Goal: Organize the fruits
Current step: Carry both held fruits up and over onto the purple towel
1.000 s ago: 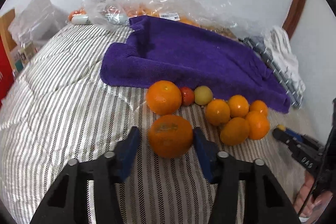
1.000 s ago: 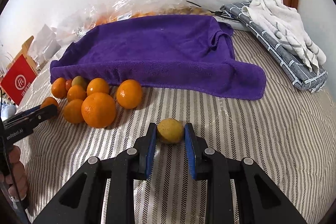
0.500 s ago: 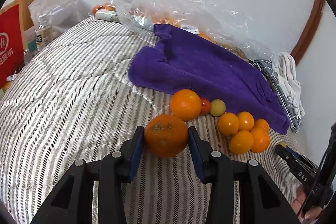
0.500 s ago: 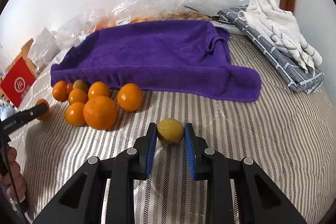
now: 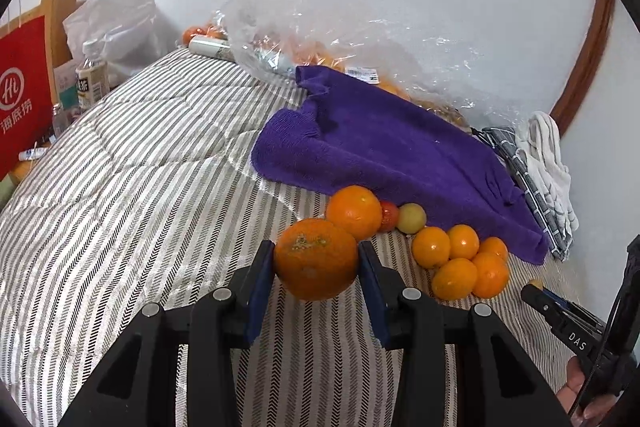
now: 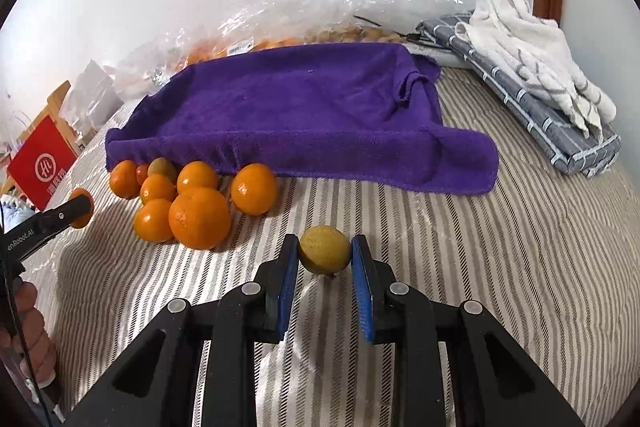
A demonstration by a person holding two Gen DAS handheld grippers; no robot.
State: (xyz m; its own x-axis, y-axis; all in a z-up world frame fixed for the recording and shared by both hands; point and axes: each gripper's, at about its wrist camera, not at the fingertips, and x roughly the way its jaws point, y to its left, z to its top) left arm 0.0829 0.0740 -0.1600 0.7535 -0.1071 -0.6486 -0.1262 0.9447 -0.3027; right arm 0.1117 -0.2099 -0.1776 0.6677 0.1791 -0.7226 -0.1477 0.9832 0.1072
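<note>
Both claws hold fruit above a striped bed.

The left claw [image 5: 316, 267] is clamped on a large orange [image 5: 316, 259]; the right claw [image 6: 325, 259] grips a small lemon [image 6: 325, 249]. A pile of oranges [image 6: 192, 199] lies on the bed [image 6: 500, 247], touching the front edge of a purple towel [image 6: 300, 115], with the lemon just to its right.

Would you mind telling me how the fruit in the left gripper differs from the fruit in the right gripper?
The large orange in the left gripper is deep orange; the small lemon in the right gripper is dull yellow. The large orange clearly overfills its pads, while the small lemon sits compactly between them. The large orange's rind shows a rough, scarred patch; the small lemon looks smoother. Both are round citrus, clamped above the striped bedspread.
</note>
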